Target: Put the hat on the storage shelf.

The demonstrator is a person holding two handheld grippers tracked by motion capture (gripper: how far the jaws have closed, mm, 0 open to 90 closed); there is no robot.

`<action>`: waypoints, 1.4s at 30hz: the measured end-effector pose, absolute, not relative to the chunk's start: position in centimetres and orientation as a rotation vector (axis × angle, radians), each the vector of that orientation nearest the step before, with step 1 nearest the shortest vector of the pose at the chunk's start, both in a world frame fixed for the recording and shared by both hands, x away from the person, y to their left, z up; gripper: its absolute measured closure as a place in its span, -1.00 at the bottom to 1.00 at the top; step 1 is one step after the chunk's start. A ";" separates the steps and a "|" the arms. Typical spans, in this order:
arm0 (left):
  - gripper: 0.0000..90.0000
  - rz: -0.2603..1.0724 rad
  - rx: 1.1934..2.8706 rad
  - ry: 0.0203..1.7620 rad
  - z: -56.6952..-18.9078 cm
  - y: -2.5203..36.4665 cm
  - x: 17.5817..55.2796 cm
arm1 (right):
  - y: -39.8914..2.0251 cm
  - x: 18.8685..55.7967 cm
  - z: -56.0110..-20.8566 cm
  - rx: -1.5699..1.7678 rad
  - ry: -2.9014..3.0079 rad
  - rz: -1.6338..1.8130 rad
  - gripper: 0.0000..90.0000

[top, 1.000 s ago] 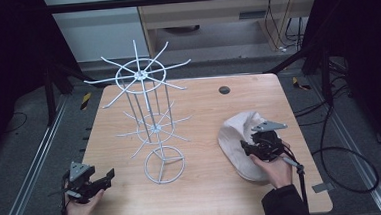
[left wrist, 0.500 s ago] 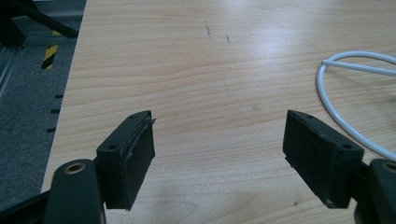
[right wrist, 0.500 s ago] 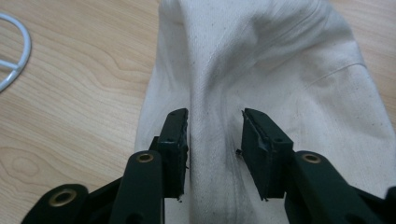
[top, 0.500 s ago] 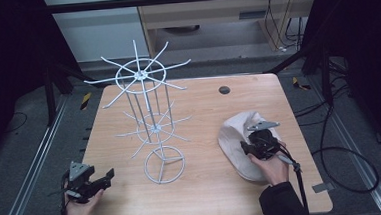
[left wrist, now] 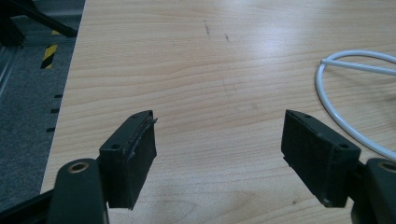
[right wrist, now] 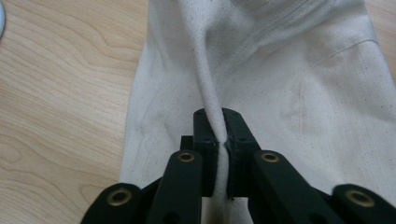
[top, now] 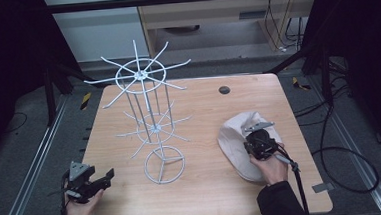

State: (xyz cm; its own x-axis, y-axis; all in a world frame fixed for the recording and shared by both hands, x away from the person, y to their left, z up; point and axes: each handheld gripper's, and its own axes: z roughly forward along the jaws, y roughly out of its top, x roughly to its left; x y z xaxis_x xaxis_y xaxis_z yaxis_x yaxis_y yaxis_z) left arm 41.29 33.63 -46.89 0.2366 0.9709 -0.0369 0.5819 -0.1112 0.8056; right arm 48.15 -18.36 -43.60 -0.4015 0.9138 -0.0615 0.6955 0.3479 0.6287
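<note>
A cream cloth item (top: 238, 139), perhaps a cap or bag, lies on the right side of the wooden table (top: 203, 106). My right gripper (top: 257, 142) rests on top of it. In the right gripper view the jaws are pressed together on a raised fold of the cream cloth (right wrist: 280, 70), with the right gripper (right wrist: 220, 140) pinching that ridge. My left gripper (top: 105, 176) hovers at the table's front left corner, held in a hand. Its jaws stand wide apart in the left gripper view, and the left gripper (left wrist: 219, 144) has only bare wood between them.
A white wire display rack (top: 146, 120) with radiating hooks stands left of centre on a ring base (left wrist: 355, 102). A small dark disc (top: 224, 90) lies near the far edge. Black frame posts and cables surround the table.
My right gripper has shifted slightly on the cloth, staying on top of it. The left gripper has stayed put.
</note>
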 end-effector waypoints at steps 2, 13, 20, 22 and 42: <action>-0.42 0.683 1.791 1.433 -46.9 33.6 41.3 | -18.4 48.2 -43.7 1.418 2.208 0.739 0.94; -0.41 0.687 1.788 1.437 -46.8 33.7 41.3 | -19.2 47.4 -42.9 1.416 2.170 0.835 0.96; -0.41 0.690 1.788 1.437 -46.8 33.7 41.3 | -20.1 46.4 -42.2 1.385 2.135 0.925 0.96; -0.41 0.690 1.787 1.437 -46.8 33.7 41.3 | -20.5 45.9 -41.9 1.368 2.114 0.974 0.96; -0.40 0.697 1.782 1.424 -46.8 33.6 41.2 | -22.1 43.1 -38.7 1.232 1.971 1.261 0.96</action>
